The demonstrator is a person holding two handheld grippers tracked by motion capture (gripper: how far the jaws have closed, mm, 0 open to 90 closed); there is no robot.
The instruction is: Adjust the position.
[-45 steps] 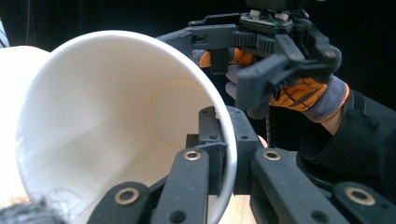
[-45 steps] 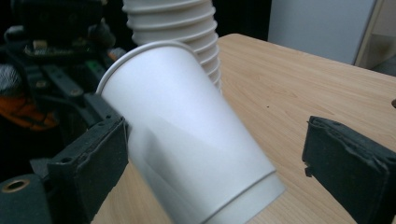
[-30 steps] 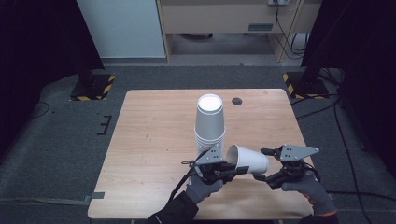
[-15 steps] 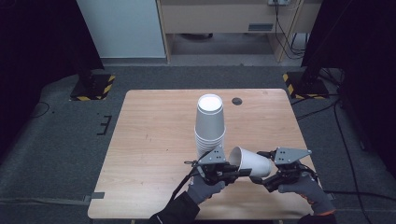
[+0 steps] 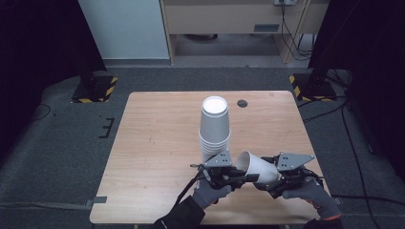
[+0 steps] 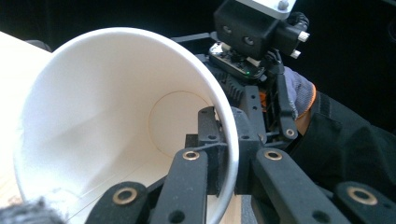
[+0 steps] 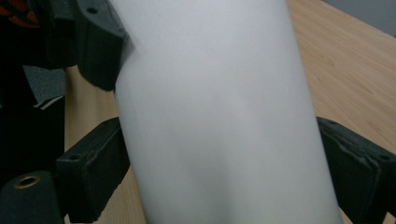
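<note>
Pinching the rim of the white cup, held sideways just above the counter near the cup stack, the left tongs should hold steady while the right tongs, clamped around its body, avoid crushing it.

Matt white paper cup; pale wood table.

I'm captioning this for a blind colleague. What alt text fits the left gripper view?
A white paper cup lies on its side, mouth toward the camera, with the left gripper shut on its rim, one jaw inside and one outside. Behind it, a gloved hand holds the right gripper at the cup's base.
</note>
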